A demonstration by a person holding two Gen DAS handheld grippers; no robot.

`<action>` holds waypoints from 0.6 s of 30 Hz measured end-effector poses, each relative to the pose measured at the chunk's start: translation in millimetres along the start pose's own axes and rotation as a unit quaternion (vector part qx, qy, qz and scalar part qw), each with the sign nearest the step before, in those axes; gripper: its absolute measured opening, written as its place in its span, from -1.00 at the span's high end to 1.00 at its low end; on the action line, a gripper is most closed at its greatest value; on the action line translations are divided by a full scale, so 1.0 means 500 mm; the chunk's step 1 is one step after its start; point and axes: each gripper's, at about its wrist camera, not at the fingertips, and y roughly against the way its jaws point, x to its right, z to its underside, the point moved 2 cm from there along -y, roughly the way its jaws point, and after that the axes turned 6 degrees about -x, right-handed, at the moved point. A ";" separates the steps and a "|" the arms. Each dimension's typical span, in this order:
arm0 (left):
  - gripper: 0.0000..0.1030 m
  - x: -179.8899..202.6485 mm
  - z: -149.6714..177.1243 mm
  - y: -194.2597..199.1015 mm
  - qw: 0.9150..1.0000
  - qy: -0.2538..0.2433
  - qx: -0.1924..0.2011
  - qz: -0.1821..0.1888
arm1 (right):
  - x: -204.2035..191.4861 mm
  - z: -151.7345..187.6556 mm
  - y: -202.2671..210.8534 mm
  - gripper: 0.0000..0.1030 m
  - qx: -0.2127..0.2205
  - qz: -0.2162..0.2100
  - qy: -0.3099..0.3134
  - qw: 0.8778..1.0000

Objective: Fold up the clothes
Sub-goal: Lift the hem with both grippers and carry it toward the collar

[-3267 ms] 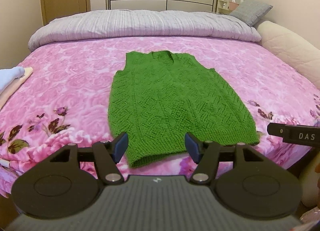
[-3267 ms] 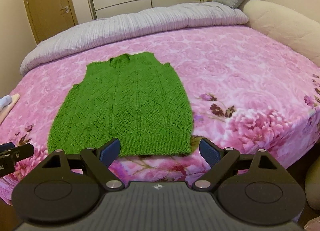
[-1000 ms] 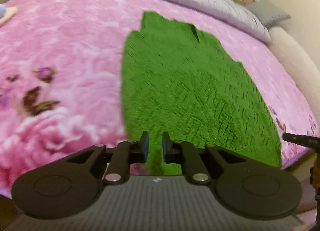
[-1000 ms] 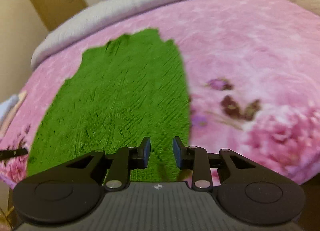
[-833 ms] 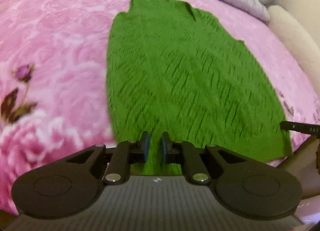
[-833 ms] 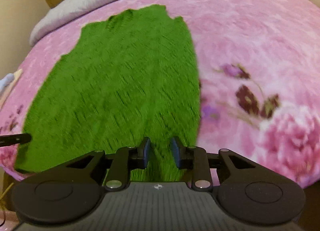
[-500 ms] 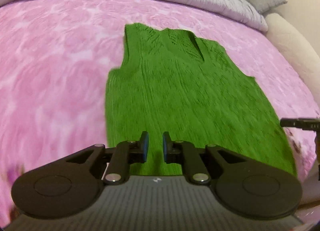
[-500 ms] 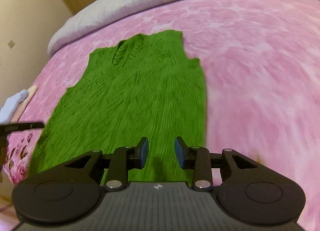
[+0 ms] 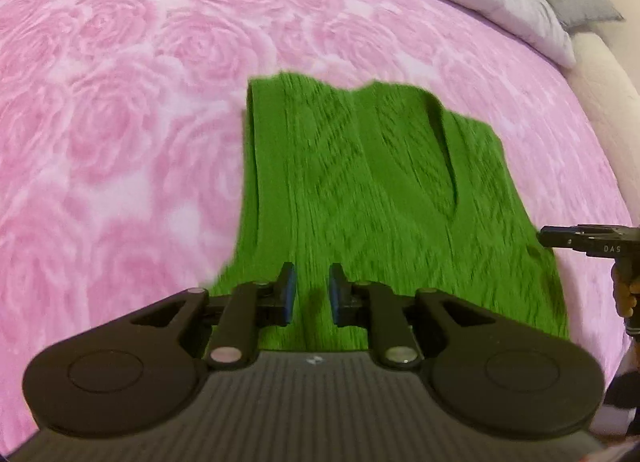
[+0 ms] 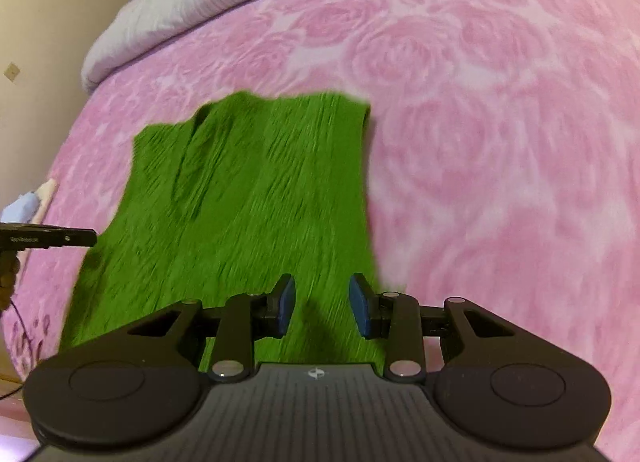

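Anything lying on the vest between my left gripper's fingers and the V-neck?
Nothing: in the left wrist view, only bare green knit of the vest runs from the left gripper to the V-neck.

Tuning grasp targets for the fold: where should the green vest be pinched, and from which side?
Grip the green vest at its near hem corners, one gripper each, coming in from the near edge of the bed. It lies flat with the neck away. The left gripper and right gripper already straddle that hem.
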 end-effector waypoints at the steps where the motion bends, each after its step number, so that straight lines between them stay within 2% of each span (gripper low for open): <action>1: 0.70 -0.002 -0.021 -0.009 1.000 0.003 -0.005 -0.001 | 0.006 -0.026 -0.006 0.31 -0.002 0.002 -0.002 1.000; 5: 0.60 -0.011 -0.103 -0.039 1.000 0.014 -0.017 0.001 | 0.030 -0.125 -0.028 0.27 -0.003 0.008 -0.008 1.000; 8: 0.40 -0.020 -0.153 -0.045 1.000 0.019 -0.013 -0.001 | 0.044 -0.189 -0.046 -0.02 0.000 0.012 -0.009 1.000; 11: 0.35 -0.036 -0.195 -0.049 1.000 0.019 -0.003 -0.001 | 0.052 -0.240 -0.063 -0.02 0.004 0.001 -0.001 1.000; 15: 0.27 -0.063 -0.233 -0.066 1.000 0.028 0.006 0.012 | 0.061 -0.271 -0.097 -0.06 -0.006 -0.033 0.000 0.999; 18: 0.27 -0.080 -0.241 -0.099 0.999 0.028 -0.003 0.018 | 0.067 -0.276 -0.127 -0.06 -0.017 -0.052 0.000 0.998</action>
